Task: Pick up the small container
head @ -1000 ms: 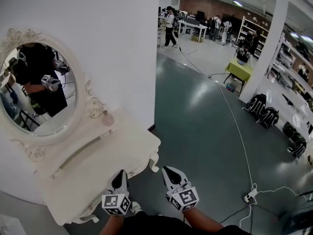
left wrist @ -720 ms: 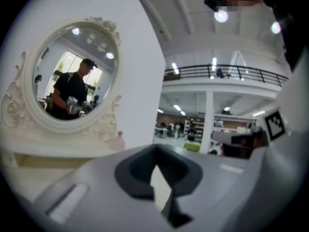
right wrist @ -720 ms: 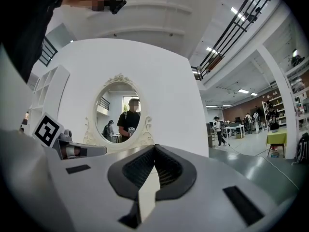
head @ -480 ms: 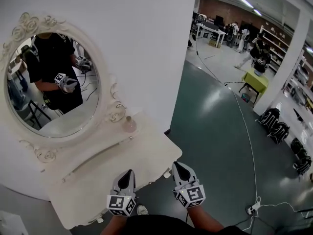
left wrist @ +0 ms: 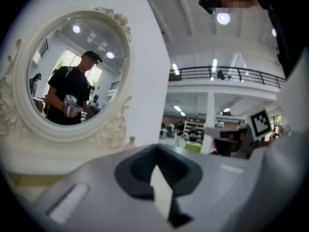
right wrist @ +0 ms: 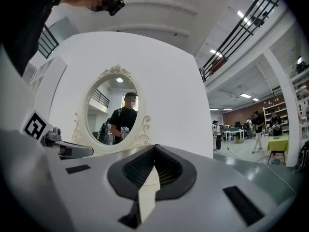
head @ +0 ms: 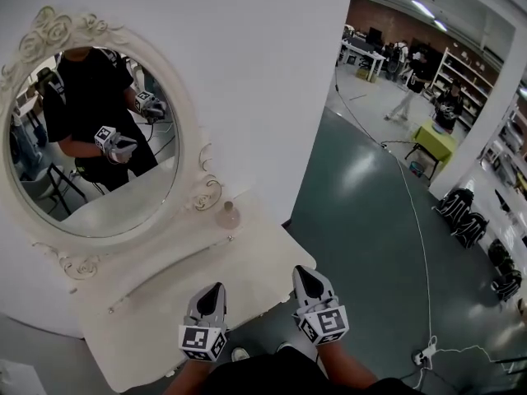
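Note:
The small container (head: 228,215), a pale pink rounded bottle, stands on the white vanity table (head: 156,303) at the back, just below the mirror's right frame. It also shows small and blurred in the left gripper view, where the small container (left wrist: 131,141) sits beyond the jaws. My left gripper (head: 212,296) hovers over the table's front edge, shut and empty. My right gripper (head: 306,282) is beside it, just off the table's right corner, also shut with nothing in it. Both point toward the mirror; the container lies well ahead of them.
An ornate oval mirror (head: 90,151) on the white wall reflects a person in black holding both grippers. Right of the table lies grey-green floor (head: 370,245) with a cable and a power strip (head: 424,354). Shelves, bags and people are far back.
The view has swung left and closer to the vanity, so mirror and container sit more central. Both grippers stay shut, held side by side at the table's front edge.

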Demonstrator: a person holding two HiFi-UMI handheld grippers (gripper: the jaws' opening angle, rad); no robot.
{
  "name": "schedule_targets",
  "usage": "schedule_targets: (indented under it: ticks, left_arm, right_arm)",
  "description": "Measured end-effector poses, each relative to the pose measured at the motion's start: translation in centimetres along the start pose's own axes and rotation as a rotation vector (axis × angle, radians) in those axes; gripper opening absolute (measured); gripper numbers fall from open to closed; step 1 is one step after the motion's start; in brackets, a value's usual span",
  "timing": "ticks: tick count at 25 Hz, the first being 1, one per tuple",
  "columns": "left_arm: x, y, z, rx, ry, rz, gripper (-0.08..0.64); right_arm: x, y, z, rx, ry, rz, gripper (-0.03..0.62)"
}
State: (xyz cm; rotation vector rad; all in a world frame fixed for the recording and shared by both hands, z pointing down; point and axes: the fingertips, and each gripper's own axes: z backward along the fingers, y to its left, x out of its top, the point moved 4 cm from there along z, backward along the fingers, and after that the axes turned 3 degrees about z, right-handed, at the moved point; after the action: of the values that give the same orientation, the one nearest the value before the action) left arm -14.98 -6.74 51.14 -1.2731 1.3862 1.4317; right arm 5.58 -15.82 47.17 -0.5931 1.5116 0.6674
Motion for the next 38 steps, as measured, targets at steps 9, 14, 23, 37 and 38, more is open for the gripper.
schedule_targets:
  ticks: [9, 14, 23, 37, 38]
  left_arm:
    - [-0.2, 0.8, -4.1, 0.066, 0.027, -0.002, 0.006]
    - [0.3, 0.6, -7.2, 0.166, 0.034, -0.022, 0.006]
    - [-0.8, 0.7, -10.6, 0.308, 0.052, -0.019, 0.006]
    - [-1.8, 3.7, -11.3, 0.421, 0.061, -0.004, 0.006]
    - [-2.0, 4.1, -11.3, 0.414, 0.063, -0.003, 0.006]
  right_arm:
    - [-0.7, -1.5, -4.7, 0.103, -0.007, -0.012, 0.006]
    - [-2.0, -4.0, -7.5, 0.179, 0.008, -0.033, 0.006]
    - [-3.4, -5.8, -12.2, 0.362, 0.016, -0.073, 0.006]
    - [-5.5, -2.3, -17.2, 0.538, 0.059, -0.089, 0.006]
    - [-5.7, -1.9, -17.5, 0.543, 0.062, -0.088, 0.006]
